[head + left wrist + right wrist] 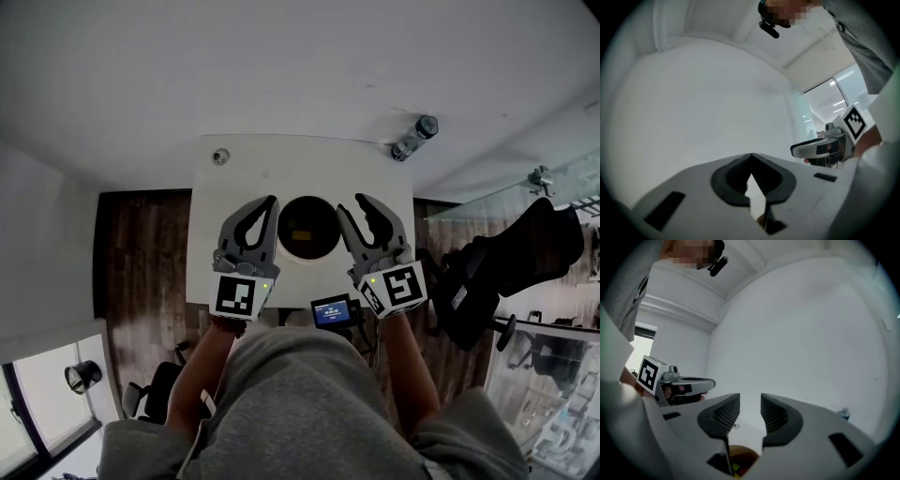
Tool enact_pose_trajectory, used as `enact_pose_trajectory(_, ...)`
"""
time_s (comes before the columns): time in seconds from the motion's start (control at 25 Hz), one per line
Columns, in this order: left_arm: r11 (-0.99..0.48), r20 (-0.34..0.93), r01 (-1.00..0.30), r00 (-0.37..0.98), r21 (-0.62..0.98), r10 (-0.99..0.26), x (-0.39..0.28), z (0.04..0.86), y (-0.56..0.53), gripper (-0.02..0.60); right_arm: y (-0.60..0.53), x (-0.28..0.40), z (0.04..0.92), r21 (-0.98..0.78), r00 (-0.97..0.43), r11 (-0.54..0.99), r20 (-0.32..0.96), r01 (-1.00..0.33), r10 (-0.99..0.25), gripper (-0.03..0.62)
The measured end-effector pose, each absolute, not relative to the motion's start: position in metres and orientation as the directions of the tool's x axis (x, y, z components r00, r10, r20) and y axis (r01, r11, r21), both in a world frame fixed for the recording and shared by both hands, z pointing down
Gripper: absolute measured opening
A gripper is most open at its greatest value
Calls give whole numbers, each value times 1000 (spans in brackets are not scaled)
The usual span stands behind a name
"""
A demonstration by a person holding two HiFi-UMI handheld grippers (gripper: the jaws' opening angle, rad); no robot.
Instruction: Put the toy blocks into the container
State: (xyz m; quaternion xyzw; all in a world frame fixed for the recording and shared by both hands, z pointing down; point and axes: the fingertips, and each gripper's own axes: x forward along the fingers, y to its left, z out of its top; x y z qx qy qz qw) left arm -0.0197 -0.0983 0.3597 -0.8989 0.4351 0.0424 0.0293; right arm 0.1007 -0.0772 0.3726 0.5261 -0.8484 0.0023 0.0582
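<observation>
The round container (pixel 306 227), dark inside with a white rim, stands on the white table (pixel 244 178) between my two grippers. In the right gripper view it lies below the jaws (pixel 740 459), with yellow and red toy blocks (pixel 736 468) showing in it. My left gripper (pixel 273 201) hovers just left of the container, its jaws shut tip to tip (pixel 751 155) on nothing. My right gripper (pixel 352 203) hovers just right of the container. Its jaws stand apart (pixel 750 401) with nothing between them. Both point nearly level, above the table.
A plastic bottle (pixel 415 137) lies at the table's far right corner, and a small round object (pixel 220 156) at the far left. A small device with a blue screen (pixel 333 311) sits at the near edge. Black chairs (pixel 525 253) stand on the wooden floor to the right.
</observation>
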Motion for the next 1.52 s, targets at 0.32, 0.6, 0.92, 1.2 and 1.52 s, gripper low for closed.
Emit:
enact_pose_trajectory(0.32, -631, -140, -776, 626, -15, -767, -6, 338, -89, 6, -66, 105, 360, 81, -387, 389, 36, -918, -921, 66)
enact_pose_trajectory(0.6, -631, -114, -775, 629, -22, -769, -7, 356, -87, 6, -63, 109, 376, 73, -362, 368, 82, -927, -928, 18)
enact_pose_trajectory(0.92, -655, -50, -712, 686, -254, -726, -4, 377, -80, 6, -64, 112, 386, 69, -350, 359, 119, -931, -929, 5)
enact_pose_trajectory(1.2, -668, -25, -711, 688, -217, -725, -2, 392, -80, 6, -64, 113, 392, 60, -358, 368, 135, -928, -924, 5)
enact_pose_trajectory(1.52, -681, -5, -703, 697, -204, -718, 2, 398, -80, 6, -65, 113, 396, 50, -367, 377, 142, -925, -919, 5)
